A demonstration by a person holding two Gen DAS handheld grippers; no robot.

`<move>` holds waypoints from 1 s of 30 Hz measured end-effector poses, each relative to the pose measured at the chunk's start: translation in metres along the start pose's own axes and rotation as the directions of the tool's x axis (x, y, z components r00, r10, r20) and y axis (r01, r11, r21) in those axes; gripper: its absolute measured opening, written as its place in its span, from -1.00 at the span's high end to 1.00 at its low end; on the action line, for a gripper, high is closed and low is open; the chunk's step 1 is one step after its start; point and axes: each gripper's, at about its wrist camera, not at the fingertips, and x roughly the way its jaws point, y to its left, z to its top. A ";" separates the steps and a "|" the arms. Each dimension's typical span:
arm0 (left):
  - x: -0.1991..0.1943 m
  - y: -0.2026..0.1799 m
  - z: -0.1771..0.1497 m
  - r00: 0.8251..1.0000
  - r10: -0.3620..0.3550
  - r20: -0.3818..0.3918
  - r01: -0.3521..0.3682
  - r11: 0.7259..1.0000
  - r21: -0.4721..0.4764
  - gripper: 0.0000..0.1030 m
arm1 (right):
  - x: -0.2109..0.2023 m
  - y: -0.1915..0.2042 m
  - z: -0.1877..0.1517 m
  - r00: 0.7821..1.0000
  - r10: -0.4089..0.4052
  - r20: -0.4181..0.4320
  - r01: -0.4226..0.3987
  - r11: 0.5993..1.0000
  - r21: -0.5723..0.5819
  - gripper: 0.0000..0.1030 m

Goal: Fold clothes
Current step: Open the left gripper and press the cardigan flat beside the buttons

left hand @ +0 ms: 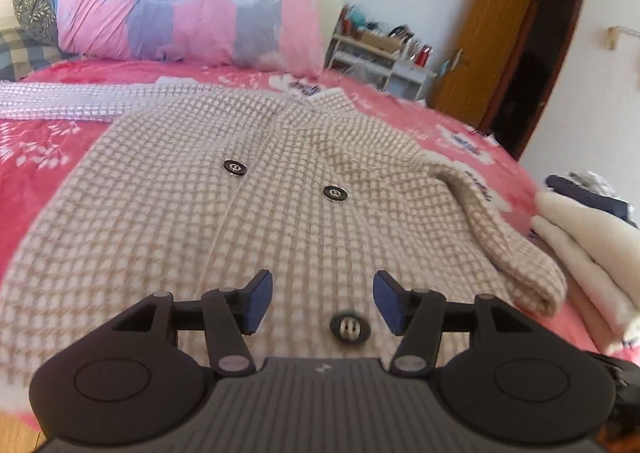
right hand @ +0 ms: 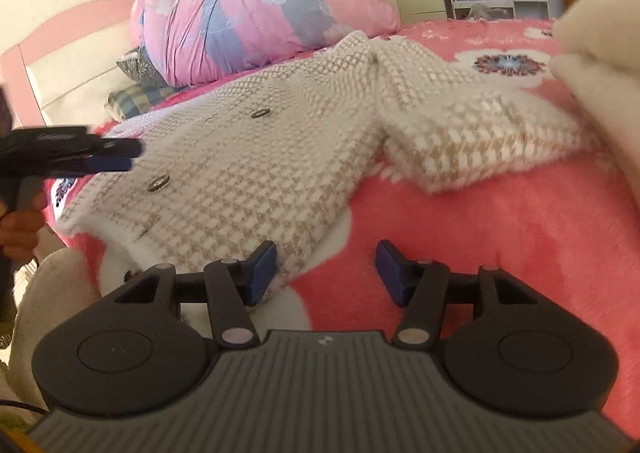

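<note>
A beige and white houndstooth coat (left hand: 240, 221) (right hand: 260, 157) with dark buttons lies front up on the pink floral bed cover (right hand: 500, 253). One sleeve (left hand: 60, 105) stretches out to the left; the other sleeve (left hand: 504, 241) (right hand: 480, 137) lies bent at the coat's right side. My left gripper (left hand: 323, 293) hovers open over the coat's lower front, above a button (left hand: 349, 327). It also shows in the right wrist view as the left gripper (right hand: 108, 157), held by a hand. My right gripper (right hand: 326, 265) is open at the coat's lower corner, its left finger (right hand: 264, 269) against the fabric edge.
A rolled pink and grey duvet (left hand: 192, 1) (right hand: 260, 9) lies at the head of the bed. A stack of cream folded clothes (left hand: 580, 253) (right hand: 600, 33) sits at the bed's right side. A white shelf (left hand: 380, 57) and a wooden door (left hand: 492, 45) stand beyond.
</note>
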 end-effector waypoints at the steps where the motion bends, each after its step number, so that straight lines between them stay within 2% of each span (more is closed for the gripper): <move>1: 0.007 -0.003 0.012 1.000 0.008 -0.005 -0.008 1.000 0.007 -0.11 | -0.002 0.002 0.004 1.000 -0.005 -0.001 0.005 1.000 -0.006 -0.06; 4: 0.031 -0.012 0.048 0.999 0.042 -0.031 -0.041 0.999 0.035 -0.11 | -0.014 -0.001 0.025 0.999 -0.014 0.044 0.014 1.000 0.001 -0.06; 7: 0.068 -0.020 0.078 0.994 0.090 -0.062 -0.086 0.994 0.071 -0.11 | -0.014 -0.003 0.074 0.992 0.022 0.122 -0.028 0.999 0.040 0.00; 9: 0.096 -0.019 0.083 0.994 0.097 -0.050 -0.095 0.994 0.047 -0.07 | 0.001 0.000 0.114 0.984 0.074 0.163 -0.081 0.996 0.037 0.12; 11: 0.122 -0.015 0.080 0.994 0.103 -0.040 -0.103 0.995 0.006 -0.04 | 0.024 0.008 0.154 0.975 0.126 0.180 -0.130 0.991 0.013 0.13; 14: 0.151 -0.006 0.064 0.991 0.135 -0.019 -0.135 0.991 -0.013 -0.02 | 0.092 0.021 0.208 0.988 0.114 0.104 -0.108 0.992 -0.065 0.19; 16: 0.159 0.000 0.054 0.991 0.132 0.001 -0.132 0.991 -0.012 -0.03 | 0.150 0.022 0.236 0.993 0.121 -0.014 -0.122 0.990 -0.072 0.25; 18: 0.157 0.006 0.048 0.994 0.106 0.032 -0.106 0.994 -0.022 -0.06 | 0.210 0.025 0.260 0.986 0.101 -0.135 -0.116 0.988 -0.106 0.29; 21: 0.156 0.010 0.047 0.996 0.082 0.035 -0.081 0.996 -0.038 -0.07 | 0.299 0.022 0.277 0.962 -0.028 -0.272 -0.036 0.973 -0.227 0.31; 22: 0.155 0.012 0.047 0.996 0.076 0.037 -0.074 0.997 -0.038 -0.08 | 0.328 0.017 0.280 0.949 -0.081 -0.304 -0.003 0.964 -0.266 0.33; 24: 0.156 0.016 0.048 0.998 0.057 0.038 -0.055 0.997 -0.052 -0.08 | 0.380 -0.011 0.286 0.914 -0.222 -0.339 0.117 0.946 -0.301 0.43; 25: 0.153 0.019 0.047 0.998 0.050 0.038 -0.047 0.997 -0.059 -0.08 | 0.401 -0.031 0.291 0.895 -0.278 -0.348 0.173 0.937 -0.303 0.52; 26: 0.151 0.021 0.046 0.998 0.043 0.039 -0.040 0.997 -0.066 -0.08 | 0.414 -0.049 0.297 0.888 -0.304 -0.344 0.209 0.935 -0.287 0.57; 28: 0.145 0.024 0.043 0.999 0.036 0.041 -0.033 0.997 -0.073 -0.08 | 0.417 -0.077 0.315 0.906 -0.250 -0.342 0.220 0.967 -0.126 0.65; 30: 0.144 0.024 0.041 0.998 0.037 0.041 -0.034 0.997 -0.071 -0.08 | 0.404 -0.090 0.326 0.921 -0.232 -0.312 0.231 0.972 -0.041 0.67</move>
